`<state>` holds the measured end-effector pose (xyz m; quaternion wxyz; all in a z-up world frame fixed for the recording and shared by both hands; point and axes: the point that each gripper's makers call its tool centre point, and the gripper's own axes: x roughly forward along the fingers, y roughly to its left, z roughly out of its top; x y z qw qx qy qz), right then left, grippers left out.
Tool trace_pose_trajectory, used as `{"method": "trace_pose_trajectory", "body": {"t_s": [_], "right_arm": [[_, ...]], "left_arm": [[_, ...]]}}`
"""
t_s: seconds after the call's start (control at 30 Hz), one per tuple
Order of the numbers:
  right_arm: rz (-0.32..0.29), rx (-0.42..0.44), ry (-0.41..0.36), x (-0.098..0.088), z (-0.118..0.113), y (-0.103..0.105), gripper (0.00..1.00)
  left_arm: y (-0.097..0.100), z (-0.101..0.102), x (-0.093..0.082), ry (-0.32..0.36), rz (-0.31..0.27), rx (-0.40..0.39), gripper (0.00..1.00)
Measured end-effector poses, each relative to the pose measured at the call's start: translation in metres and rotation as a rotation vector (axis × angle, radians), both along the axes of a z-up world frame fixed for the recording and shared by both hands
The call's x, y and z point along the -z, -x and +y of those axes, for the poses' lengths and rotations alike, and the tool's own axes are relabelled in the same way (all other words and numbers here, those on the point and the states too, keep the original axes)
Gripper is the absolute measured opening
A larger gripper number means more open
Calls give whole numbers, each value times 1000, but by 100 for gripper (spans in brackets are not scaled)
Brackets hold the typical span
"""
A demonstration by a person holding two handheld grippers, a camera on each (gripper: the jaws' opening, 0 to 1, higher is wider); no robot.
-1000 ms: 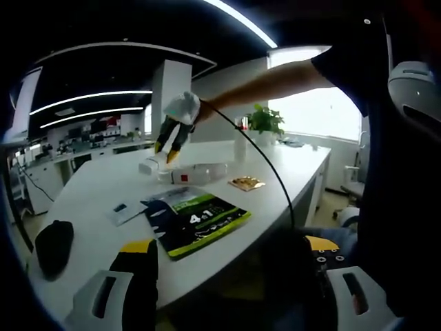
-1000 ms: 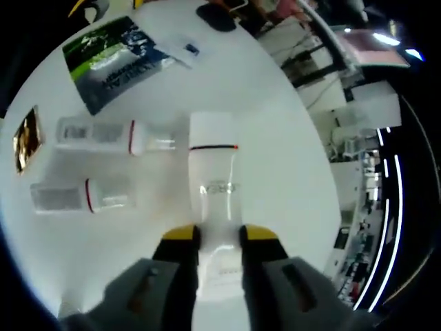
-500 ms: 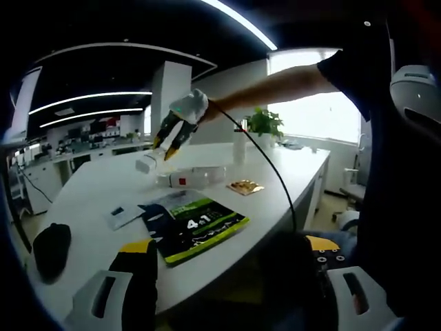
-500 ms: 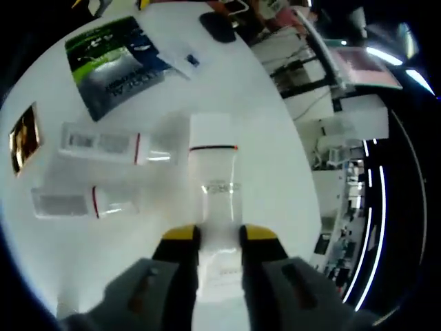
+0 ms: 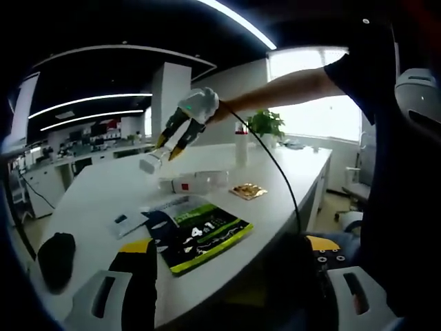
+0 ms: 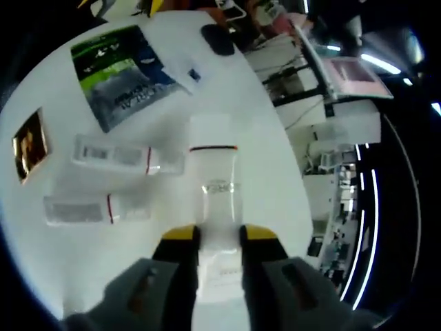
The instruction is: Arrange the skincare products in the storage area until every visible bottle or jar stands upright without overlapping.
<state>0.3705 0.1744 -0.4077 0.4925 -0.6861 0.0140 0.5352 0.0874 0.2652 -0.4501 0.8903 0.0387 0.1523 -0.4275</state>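
Two bottles (image 5: 191,182) lie flat on the bench (image 5: 96,200) in the left gripper view, where the right tongs (image 5: 167,149) have lifted a third bottle (image 5: 153,161) clear while the left tongs (image 5: 231,279) idle apart; right gripper view: right tongs (image 6: 219,236) clamped on that bottle (image 6: 215,181), bench (image 6: 262,172) receding, so uprighting comes next.

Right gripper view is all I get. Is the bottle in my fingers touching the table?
Observer: No. The right gripper holds the bottle in the air above the white table.
Operator: Is any bottle standing up?
Observer: Yes, one tall bottle stands upright beside the potted plant.
Operator: And my other gripper?
Observer: The left gripper is open near the table's edge, holding nothing.
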Motion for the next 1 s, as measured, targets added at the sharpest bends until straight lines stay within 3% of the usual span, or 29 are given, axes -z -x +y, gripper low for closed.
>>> {"method": "trace_pose_trajectory", "body": {"t_s": [0.63,1.0], "right_arm": [[-21,-3,-29,-5,-15,21,20],[-27,-27,-36,-7,-13,34,20]], "left_arm": [[-32,0,-25,54,-37,-27,88],[-37,-2,-25,48,-38,-32,88]]}}
